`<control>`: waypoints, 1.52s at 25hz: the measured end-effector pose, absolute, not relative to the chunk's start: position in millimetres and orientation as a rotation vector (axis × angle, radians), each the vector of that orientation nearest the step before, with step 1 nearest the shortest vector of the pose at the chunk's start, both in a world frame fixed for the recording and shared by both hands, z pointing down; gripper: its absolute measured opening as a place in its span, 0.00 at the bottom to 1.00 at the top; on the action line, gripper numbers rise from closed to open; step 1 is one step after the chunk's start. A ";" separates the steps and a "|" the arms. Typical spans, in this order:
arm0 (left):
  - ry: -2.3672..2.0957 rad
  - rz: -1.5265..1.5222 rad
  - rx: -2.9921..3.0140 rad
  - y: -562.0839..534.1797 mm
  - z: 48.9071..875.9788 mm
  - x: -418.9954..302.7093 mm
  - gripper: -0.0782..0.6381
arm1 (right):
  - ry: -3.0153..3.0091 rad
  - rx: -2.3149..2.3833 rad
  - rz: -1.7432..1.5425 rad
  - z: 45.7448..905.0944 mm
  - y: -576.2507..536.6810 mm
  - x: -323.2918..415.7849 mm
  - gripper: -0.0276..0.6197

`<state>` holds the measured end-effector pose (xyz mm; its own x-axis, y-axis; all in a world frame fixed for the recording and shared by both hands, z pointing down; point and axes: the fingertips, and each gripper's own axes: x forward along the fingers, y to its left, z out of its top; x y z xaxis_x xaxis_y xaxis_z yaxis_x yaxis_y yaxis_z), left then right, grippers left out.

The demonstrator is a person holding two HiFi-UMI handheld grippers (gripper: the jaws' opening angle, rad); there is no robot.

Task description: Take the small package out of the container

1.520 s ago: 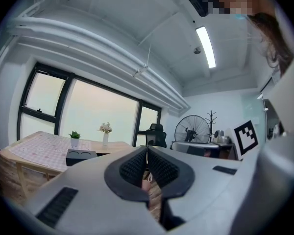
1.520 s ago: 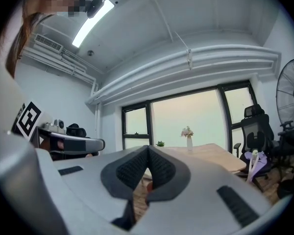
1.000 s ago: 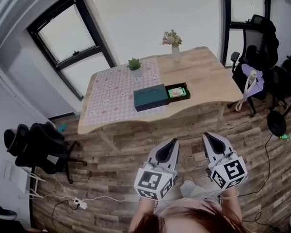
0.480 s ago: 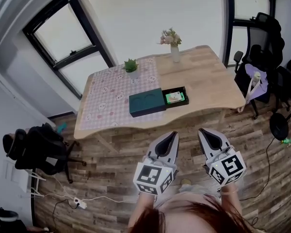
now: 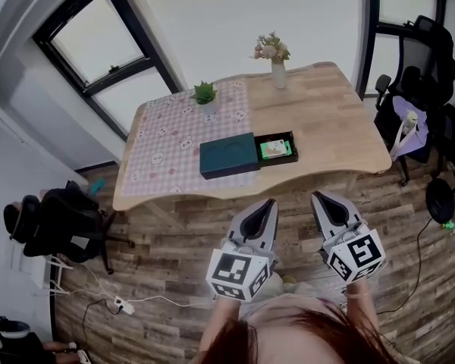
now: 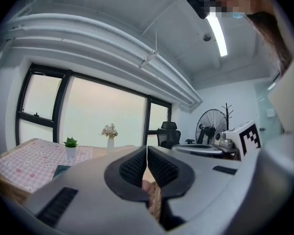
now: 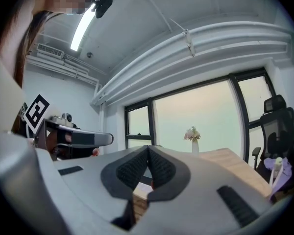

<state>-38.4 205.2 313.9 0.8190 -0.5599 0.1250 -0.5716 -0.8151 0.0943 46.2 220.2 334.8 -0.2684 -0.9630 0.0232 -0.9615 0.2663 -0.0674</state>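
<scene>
L tongs [image 5: 266, 205] & R tongs [image 5: 319, 198]: both pressed together, empty, over wood-plank floor [image 5: 174, 256], off the light wooden surface [image 5: 326, 120]. Small green-white package [image 5: 276, 149] lies in black open rectangular container [image 5: 292, 144], touching 3 o'clock side of dark teal flat box [image 5: 227, 155], approx. 12 o'clock from tongs.

Flower vase [image 5: 277, 70], potted plant [image 5: 205, 95]

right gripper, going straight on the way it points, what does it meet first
Ahead of the right gripper the way looks free up to the wooden table, near edge, probably by the black container; height unclear.
</scene>
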 end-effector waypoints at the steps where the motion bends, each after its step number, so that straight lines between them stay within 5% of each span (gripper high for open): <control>1: -0.901 0.142 2.870 199.8 315.1 -38.0 0.12 | 2.485 -1.883 -0.105 336.5 214.6 47.2 0.04; 38: -0.792 0.165 2.825 -63.0 345.8 -23.1 0.12 | 2.677 -1.943 -0.232 396.7 -23.8 50.0 0.05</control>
